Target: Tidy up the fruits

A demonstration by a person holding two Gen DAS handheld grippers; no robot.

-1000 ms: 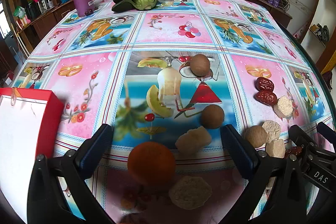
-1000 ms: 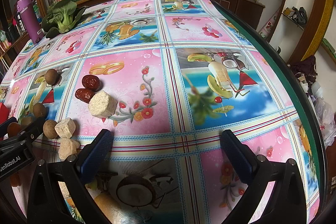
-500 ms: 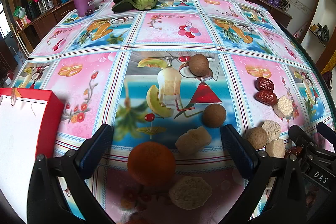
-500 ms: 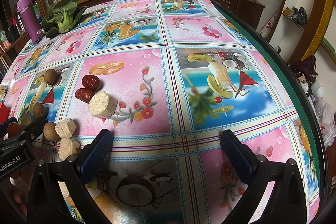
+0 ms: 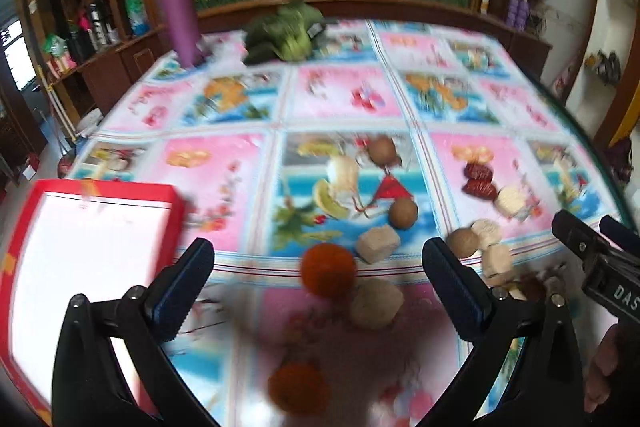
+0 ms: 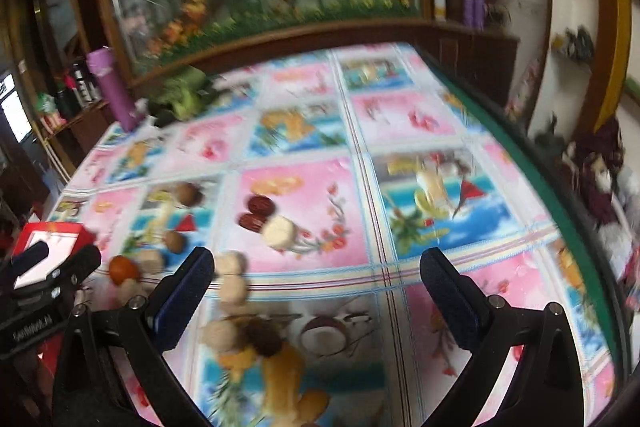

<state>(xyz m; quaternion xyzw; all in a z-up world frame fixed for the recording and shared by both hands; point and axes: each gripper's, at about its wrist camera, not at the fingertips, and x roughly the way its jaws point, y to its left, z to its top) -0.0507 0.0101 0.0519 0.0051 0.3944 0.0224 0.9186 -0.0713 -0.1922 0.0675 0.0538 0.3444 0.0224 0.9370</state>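
Both grippers had pulled back and lifted since half a second earlier, so each blurred view took in more of the table, and a second orange point(image 5: 299, 389) that had been out of frame appeared low in the left wrist view. The fruits lay loose on the patterned tablecloth point(image 5: 344, 99): a first orange point(image 5: 328, 269) sat between the left gripper point(image 5: 318, 287) fingers' line of sight, touching a pale cake-like lump point(image 5: 376, 303), with a beige block point(image 5: 378, 244) and a brown longan-like ball point(image 5: 403, 213) just beyond, and two red dates point(image 5: 478, 181) farther right. The red box point(image 5: 86, 267) with its white interior stood at the left, well apart from the scatter. The left gripper's jaws stood wide apart and held nothing; the right gripper point(image 6: 318, 287) was likewise spread and empty, hovering over bare cloth with the dates point(image 6: 258, 213) and a pale block point(image 6: 280, 231) ahead of it. The step in hand looked like a reach for the first piece — probably the near orange. To do it well, the left gripper would need to settle first, straddle the orange squarely at its widest part, and avoid nudging the lump against it — round fruit rolls easily on slick cloth.
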